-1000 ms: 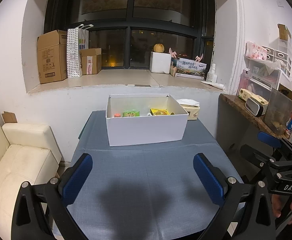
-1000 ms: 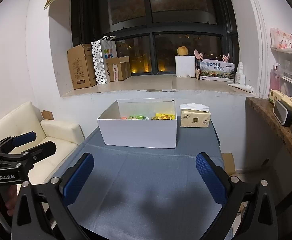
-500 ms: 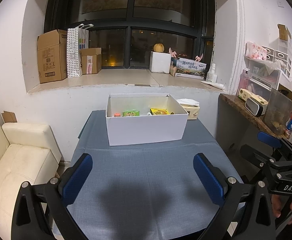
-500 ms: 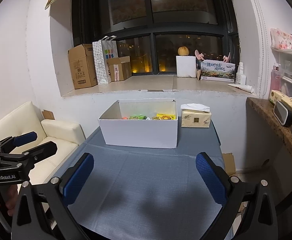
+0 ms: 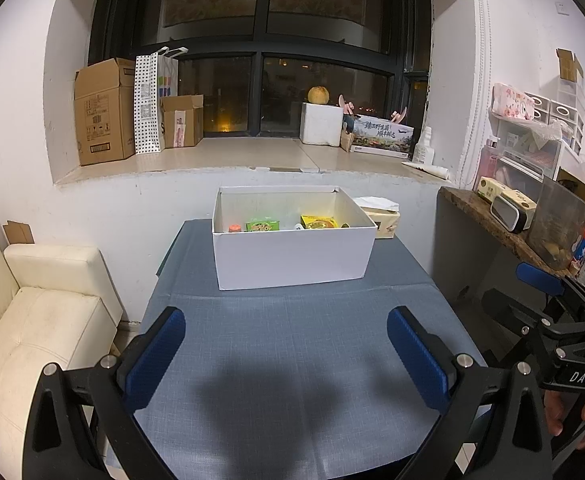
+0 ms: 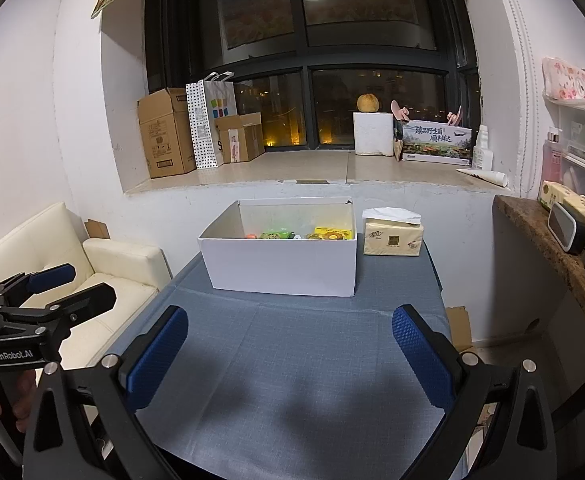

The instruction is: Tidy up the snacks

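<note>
table [image 5: 292,360] with a blue-grey cloth fills the lower half of both views, near part bare. cream sofa [image 5: 32,320] sits left of it, and a window ledge [image 5: 252,156] behind carries cardboard boxes [image 5: 104,112] and a dotted paper bag [image 5: 148,104]. white box [image 5: 292,256] stands open-topped toward the far end of the table, and the snacks are inside it: a green packet [image 5: 262,225], a yellow packet [image 5: 318,222], and an orange-capped item [image 5: 234,228] at the left, only their tops showing over the wall. tissue pack [image 6: 393,236] sits just beside the box on its right side, apart from it. left claw [image 5: 286,354] is spread wide with nothing between the blue pads, above the near table. right claw [image 6: 290,354] is likewise wide and holding nothing. a hand [image 5: 576,412] grips the right claw's handle at the edge of the left view.
</note>
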The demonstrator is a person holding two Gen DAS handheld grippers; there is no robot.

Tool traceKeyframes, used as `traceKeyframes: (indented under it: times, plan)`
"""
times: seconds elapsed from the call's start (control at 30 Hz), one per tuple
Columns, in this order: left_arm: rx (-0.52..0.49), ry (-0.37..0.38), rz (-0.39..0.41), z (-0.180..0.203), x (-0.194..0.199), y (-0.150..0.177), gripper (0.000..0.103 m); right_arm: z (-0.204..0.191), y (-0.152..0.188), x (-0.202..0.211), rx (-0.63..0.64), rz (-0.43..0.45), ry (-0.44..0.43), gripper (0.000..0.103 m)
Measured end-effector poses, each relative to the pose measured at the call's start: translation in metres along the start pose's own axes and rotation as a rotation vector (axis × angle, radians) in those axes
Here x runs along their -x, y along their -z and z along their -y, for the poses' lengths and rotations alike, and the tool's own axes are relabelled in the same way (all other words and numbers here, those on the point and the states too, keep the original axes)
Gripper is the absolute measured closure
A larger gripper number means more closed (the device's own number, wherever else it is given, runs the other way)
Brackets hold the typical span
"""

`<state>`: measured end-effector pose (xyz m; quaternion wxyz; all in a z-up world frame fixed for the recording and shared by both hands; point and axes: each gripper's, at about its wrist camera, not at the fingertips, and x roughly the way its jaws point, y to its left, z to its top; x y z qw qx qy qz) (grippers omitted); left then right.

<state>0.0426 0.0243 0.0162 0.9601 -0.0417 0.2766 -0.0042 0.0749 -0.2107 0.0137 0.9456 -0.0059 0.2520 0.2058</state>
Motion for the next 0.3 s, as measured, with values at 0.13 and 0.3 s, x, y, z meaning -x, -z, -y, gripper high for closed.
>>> traceKeyframes:
  times: [0.13,0.3]
  plan:
    - [-0.004,0.002,0.002,0.0006,0.0007,0.0004,0.000,-0.0002,0.0003,0.0001,-0.001,0.000,0.000,0.000]
    - [0.003,0.008,0.012,0.0008,0.0033,-0.0001,0.000,0.0000,0.0005,0.0003,0.001,0.000,0.002,0.000]
